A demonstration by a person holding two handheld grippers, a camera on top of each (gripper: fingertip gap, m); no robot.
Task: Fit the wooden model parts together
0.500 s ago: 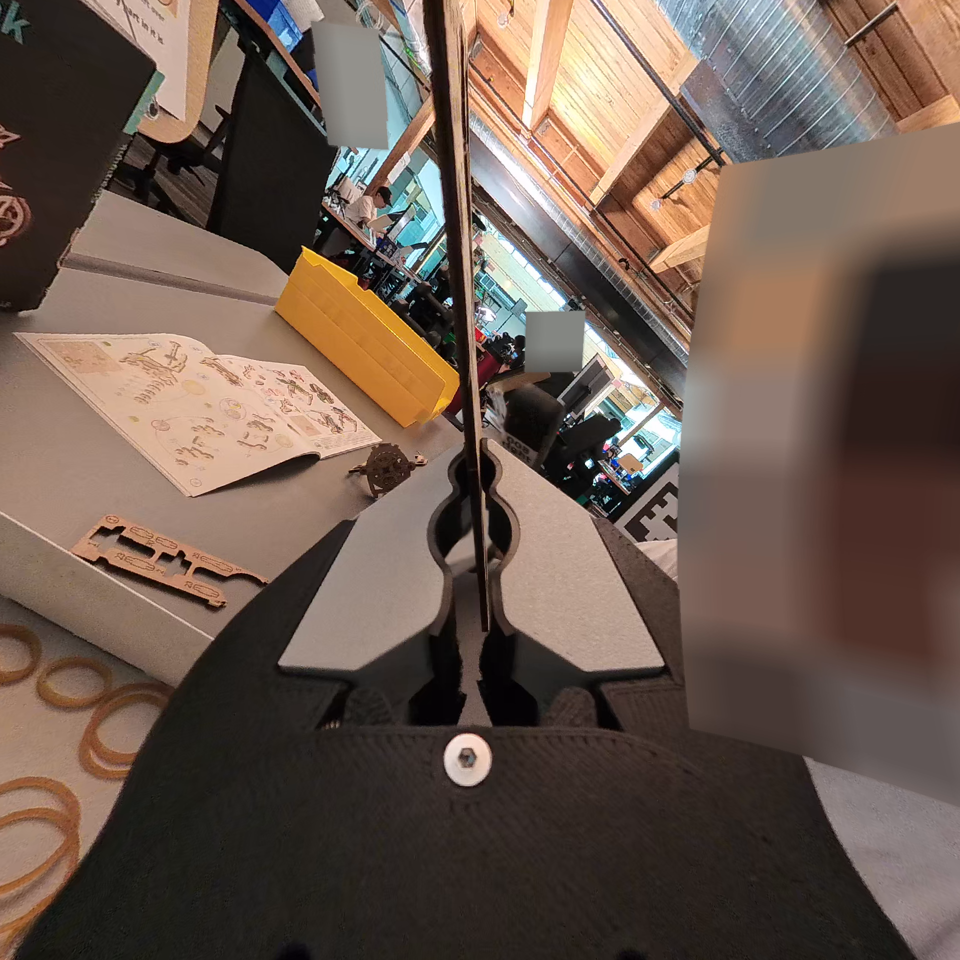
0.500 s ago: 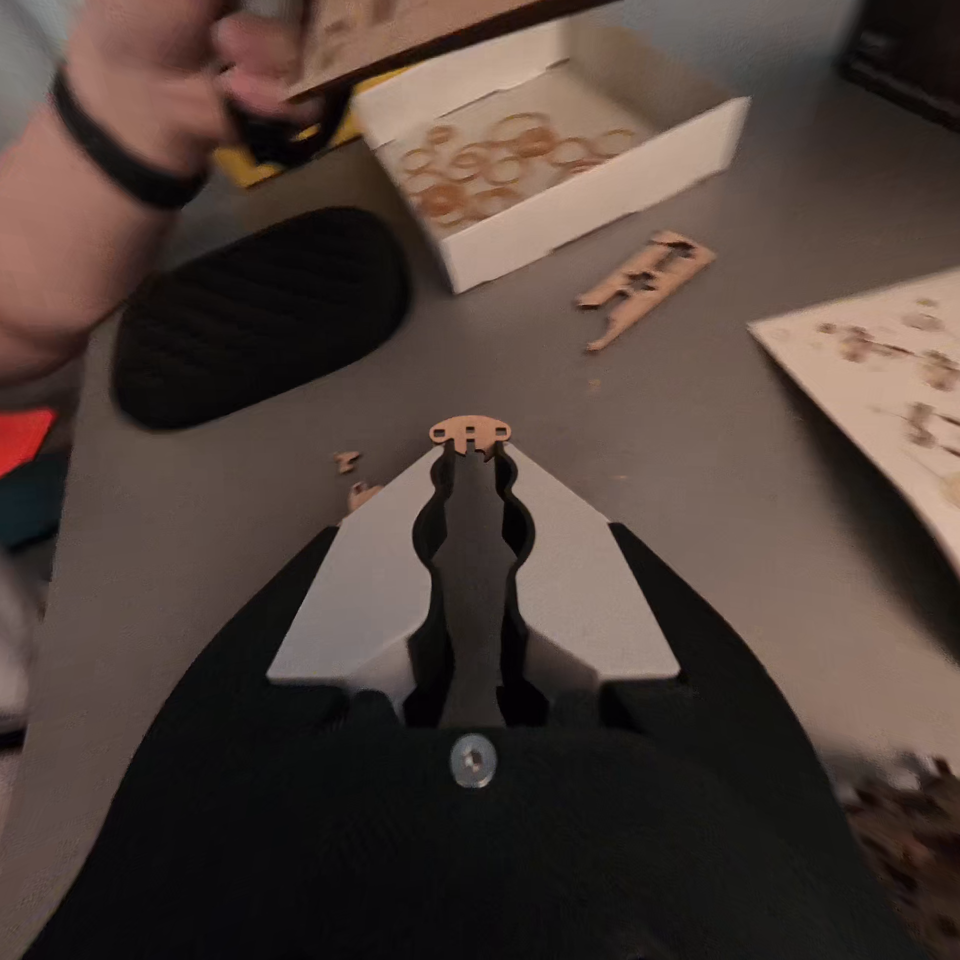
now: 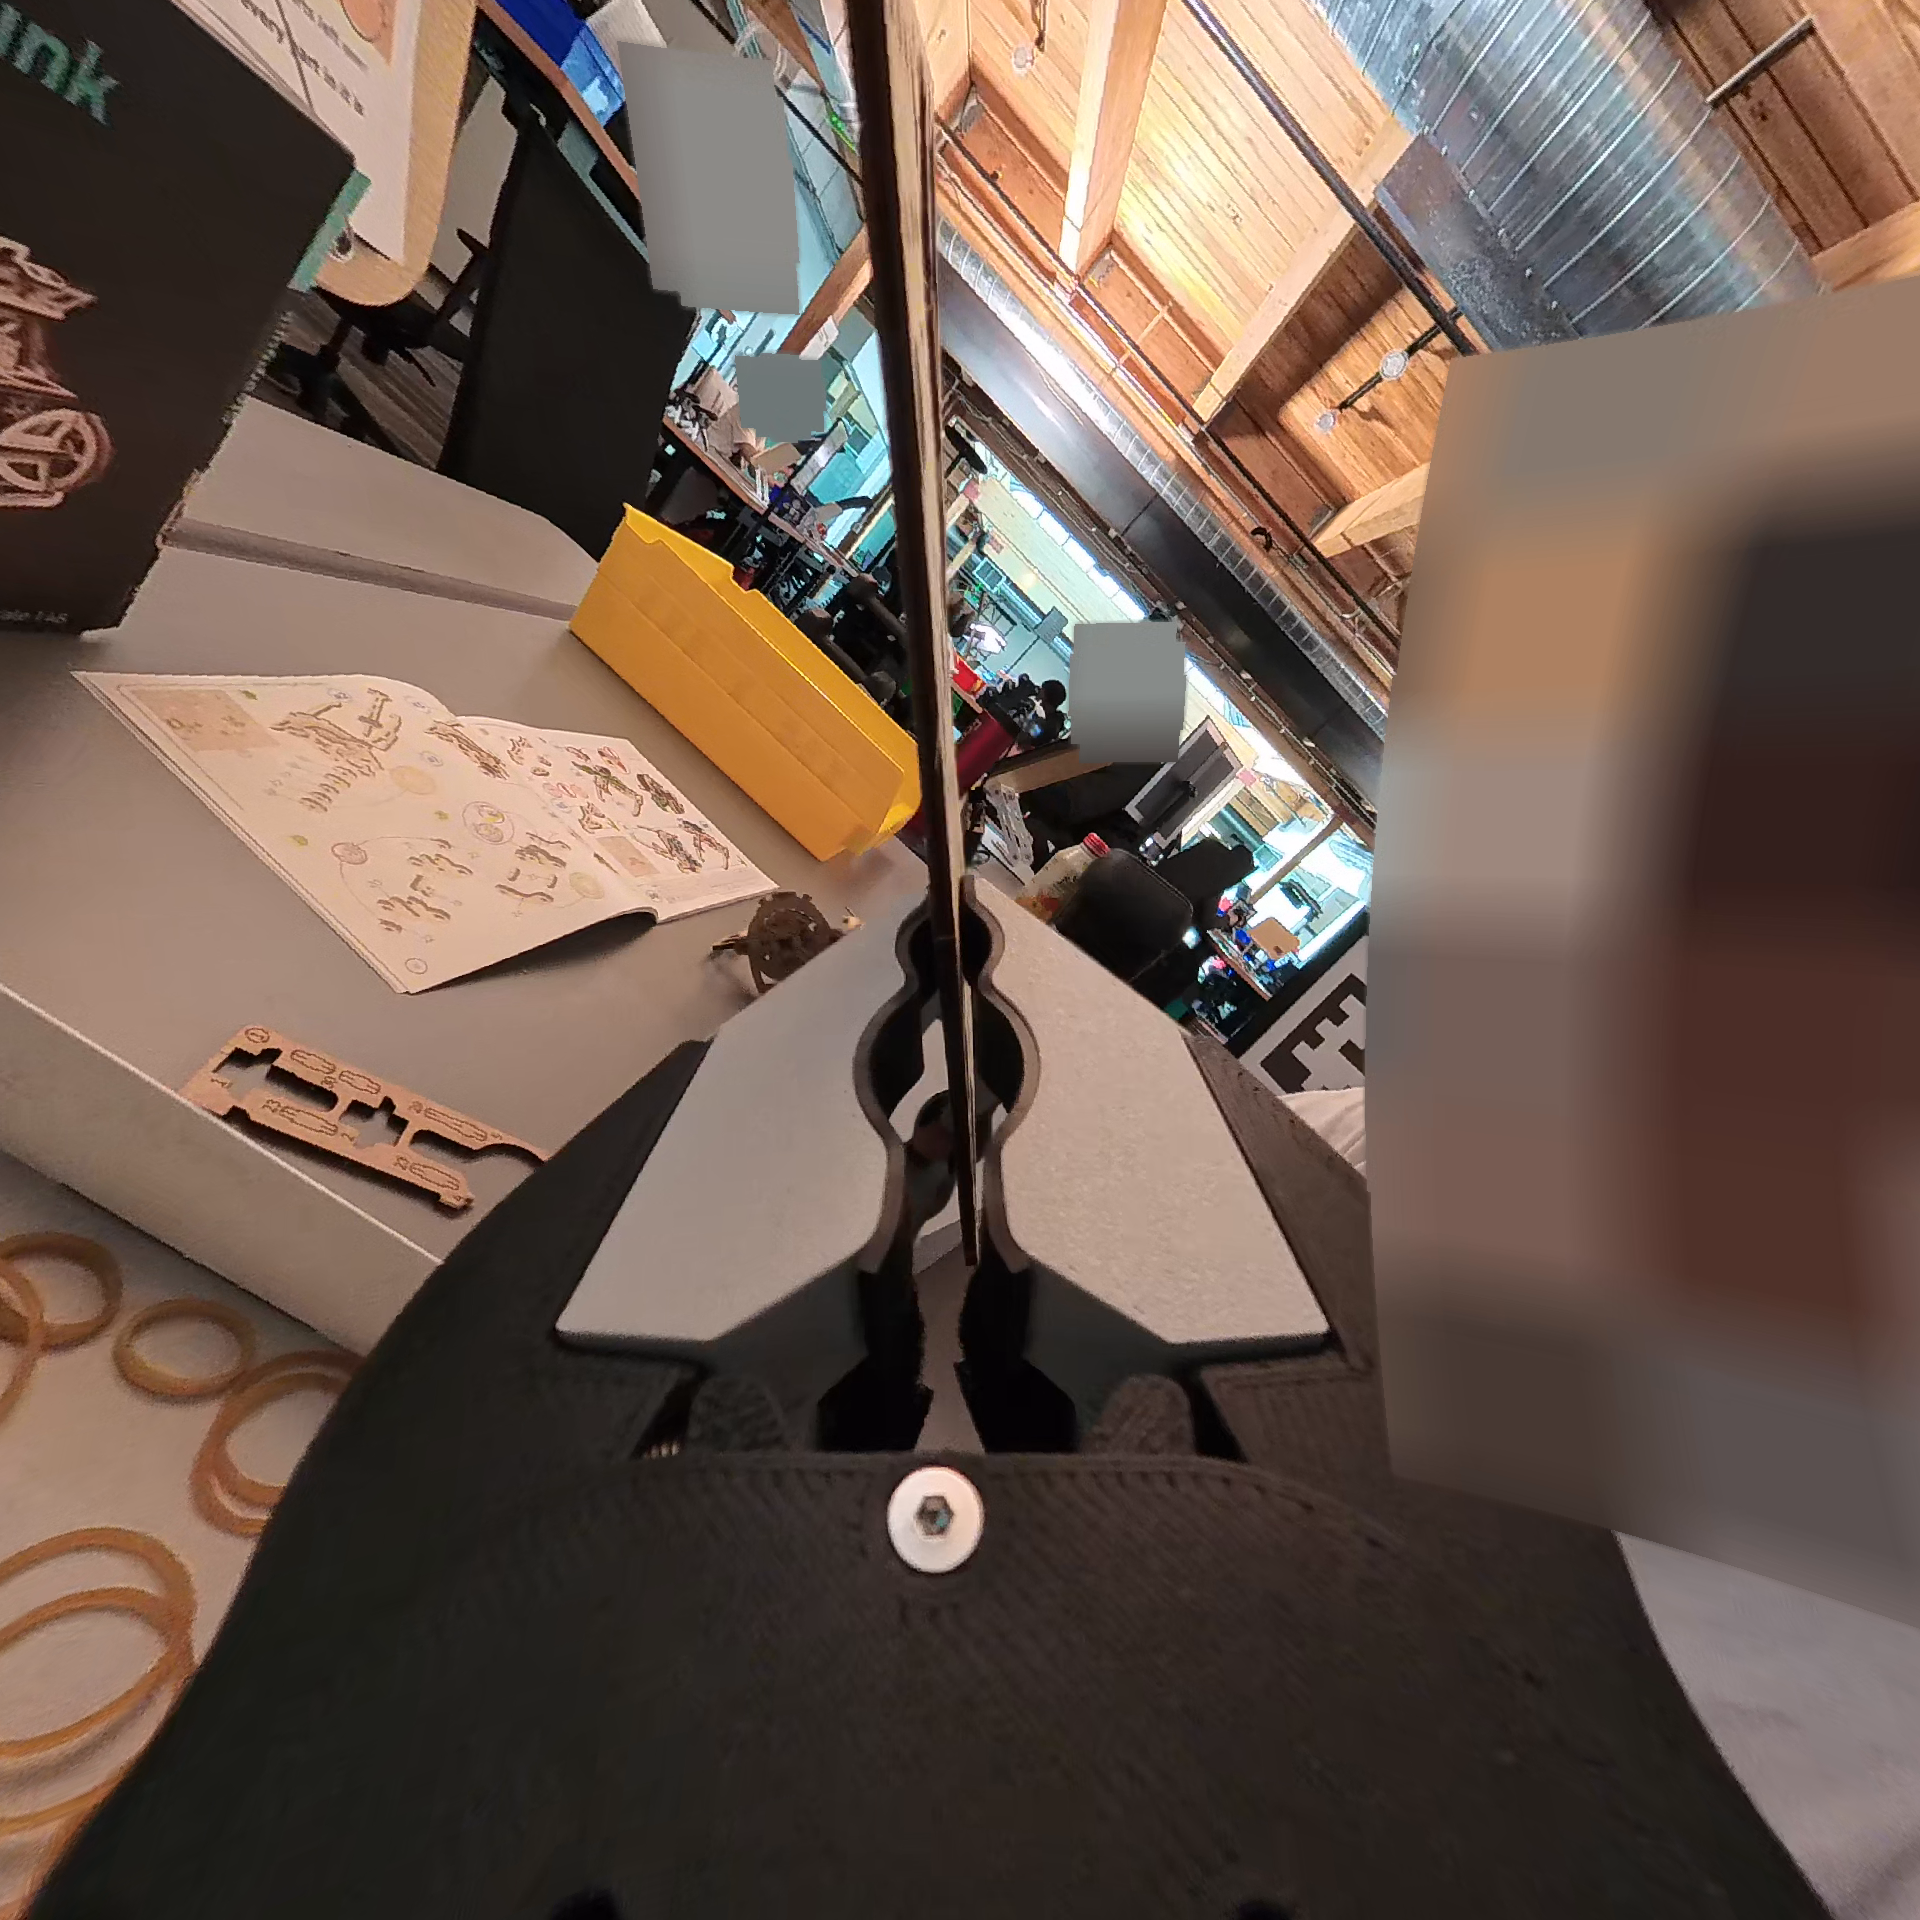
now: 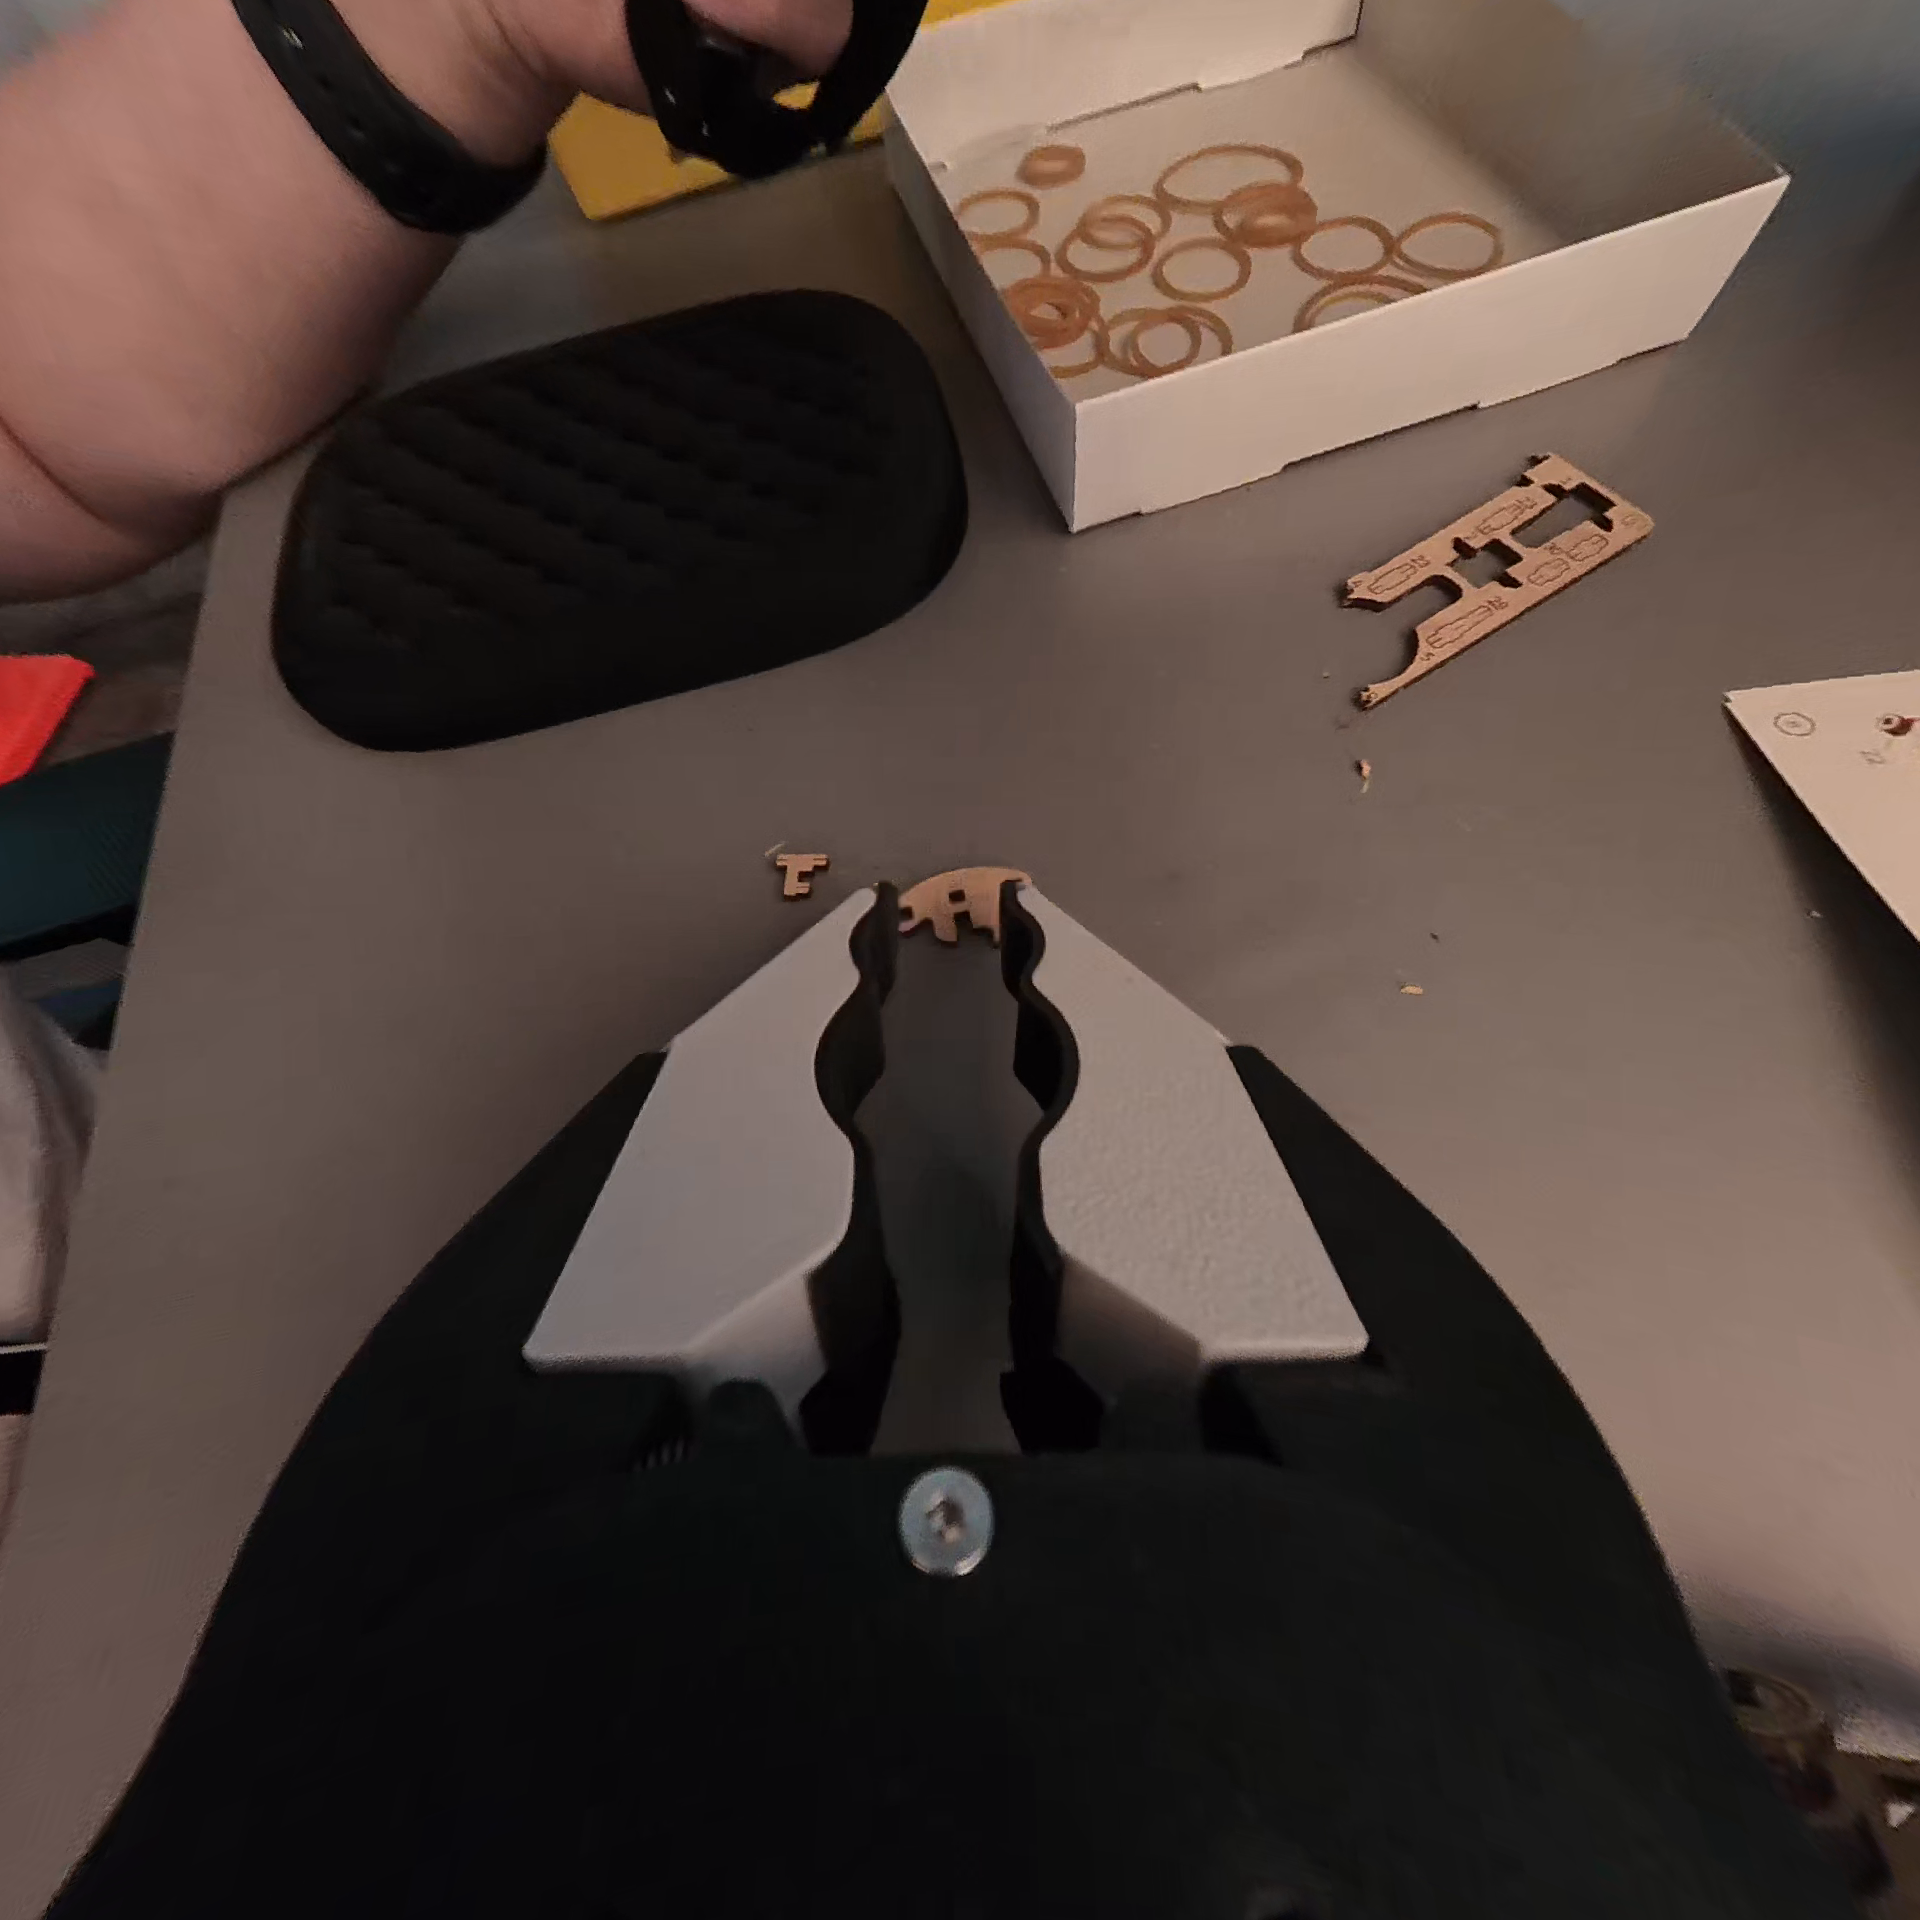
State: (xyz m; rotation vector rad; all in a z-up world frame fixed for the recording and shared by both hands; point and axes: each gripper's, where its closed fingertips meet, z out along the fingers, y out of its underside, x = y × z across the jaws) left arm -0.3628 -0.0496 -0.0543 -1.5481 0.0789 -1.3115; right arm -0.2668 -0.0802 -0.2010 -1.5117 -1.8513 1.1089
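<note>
The left gripper (image 3: 951, 1039) pinches a thin sheet (image 3: 914, 520) upright, while the right gripper (image 4: 948, 914), narrowly parted, straddles a small part (image 4: 961, 902) near the box (image 4: 1299, 436); closing comes next.

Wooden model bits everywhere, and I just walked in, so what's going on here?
A person is working with two handheld grippers. The left gripper is clamped on a thin flat wooden sheet, held edge-on and raised. The right gripper is at the grey table, its fingertips around a small curved wooden part.
</note>
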